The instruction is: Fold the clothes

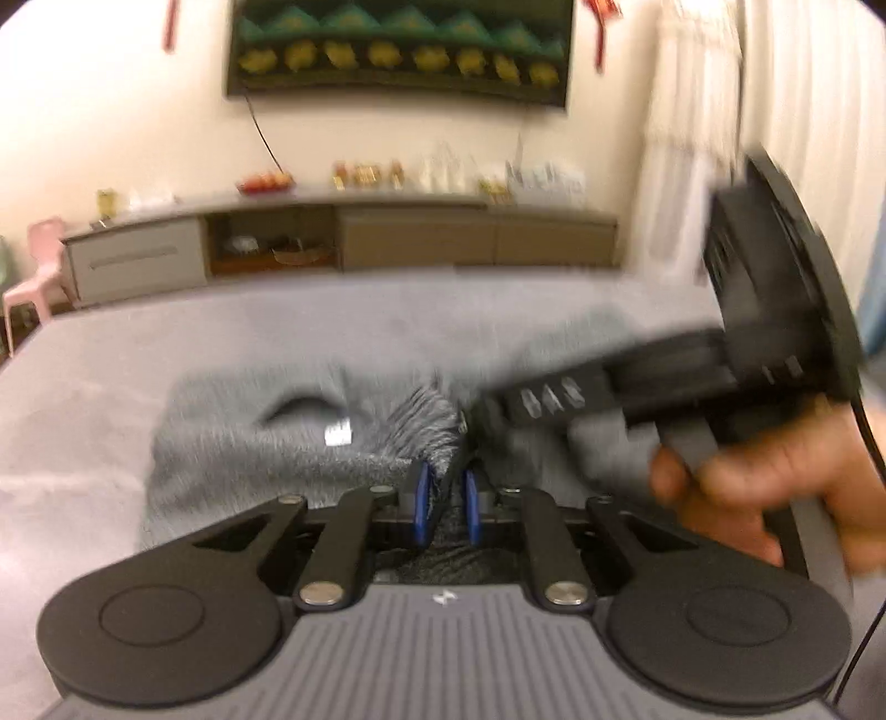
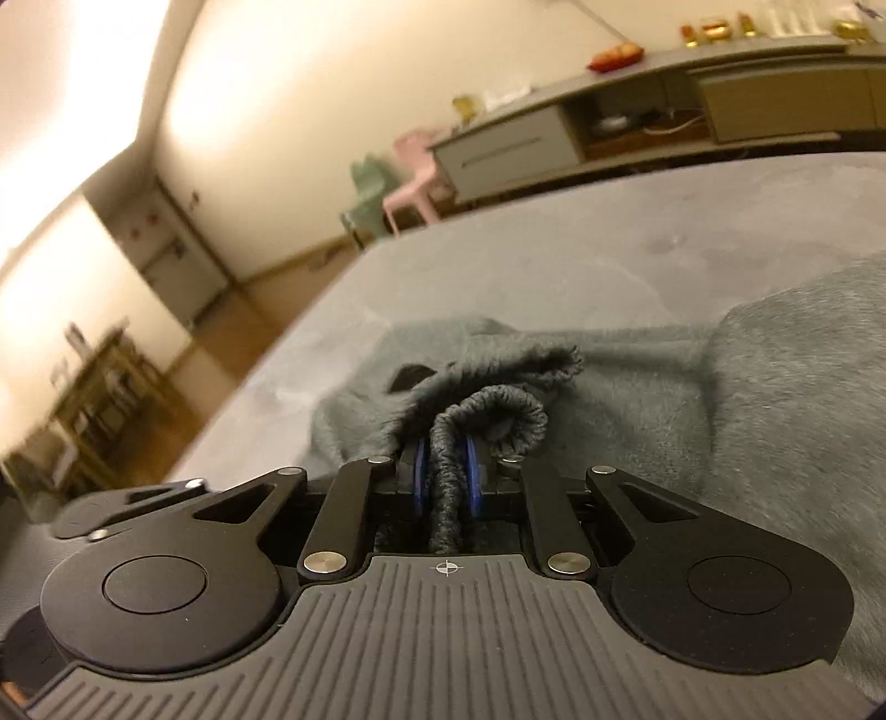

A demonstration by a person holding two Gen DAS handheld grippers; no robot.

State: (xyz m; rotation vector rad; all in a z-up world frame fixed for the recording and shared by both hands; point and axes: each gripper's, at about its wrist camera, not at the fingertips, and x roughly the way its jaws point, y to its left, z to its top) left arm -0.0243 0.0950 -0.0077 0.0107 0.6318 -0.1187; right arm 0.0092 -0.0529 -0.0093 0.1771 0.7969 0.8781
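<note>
A grey fleece garment [image 1: 238, 443] with a small white label [image 1: 338, 432] lies on the grey bed [image 1: 99, 387]. My left gripper [image 1: 447, 487] is shut on a ribbed edge of the garment, pinched between its blue pads [image 1: 423, 498]. The right gripper's body, held by a hand [image 1: 775, 487], crosses the left wrist view at the right, its tips close to the same spot. In the right wrist view my right gripper [image 2: 447, 471] is shut on a rolled ribbed hem [image 2: 487, 415] of the garment [image 2: 775, 387], which bulges up in front of the pads.
A long low sideboard [image 1: 343, 238] with bottles and a fruit dish stands along the far wall under a framed picture [image 1: 398, 50]. Pink chair [image 1: 33, 277] beside the bed's left end. White curtain [image 1: 698, 111] at right. Bare bed surface [image 2: 554, 255] beyond the garment.
</note>
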